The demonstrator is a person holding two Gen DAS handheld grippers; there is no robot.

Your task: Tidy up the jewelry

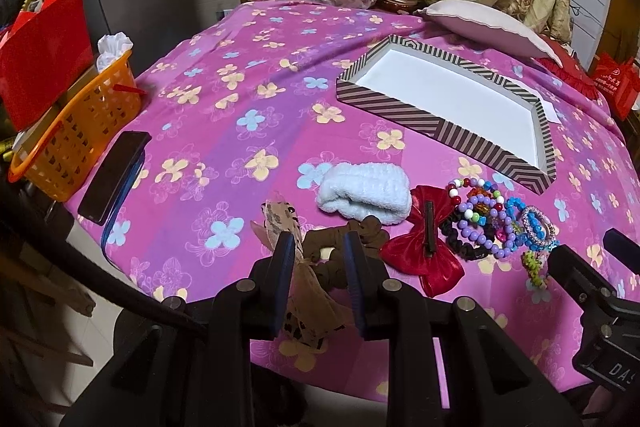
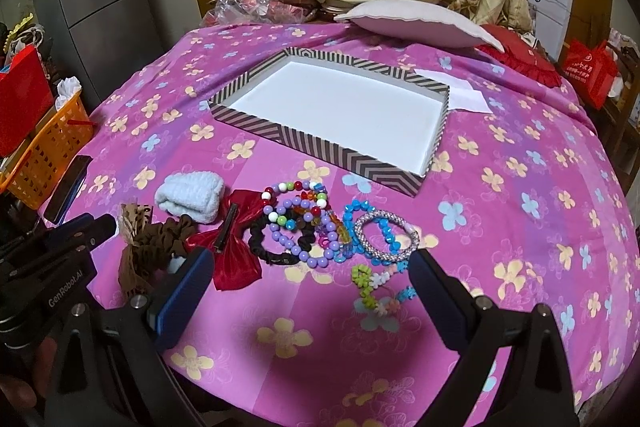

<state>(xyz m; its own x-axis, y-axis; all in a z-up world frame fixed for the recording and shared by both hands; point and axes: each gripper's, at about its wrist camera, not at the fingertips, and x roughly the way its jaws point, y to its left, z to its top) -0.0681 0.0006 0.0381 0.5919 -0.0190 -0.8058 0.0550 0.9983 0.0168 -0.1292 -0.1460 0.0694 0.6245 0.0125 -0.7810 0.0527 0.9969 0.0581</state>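
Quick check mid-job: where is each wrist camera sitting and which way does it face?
Left wrist: on the left gripper, angled down over the brown scrunchie between its fingers; right gripper's tip at the right edge.
Right wrist: on the right gripper, angled down at the flower bracelet; left gripper and a hand at the left edge.
Shared: striped tray, red bow, bead bracelets.

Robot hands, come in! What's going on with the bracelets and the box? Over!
Left gripper fingers astride brown scrunchie, not squeezing. Right gripper open above flower bracelet. Striped box empty. Path clear.
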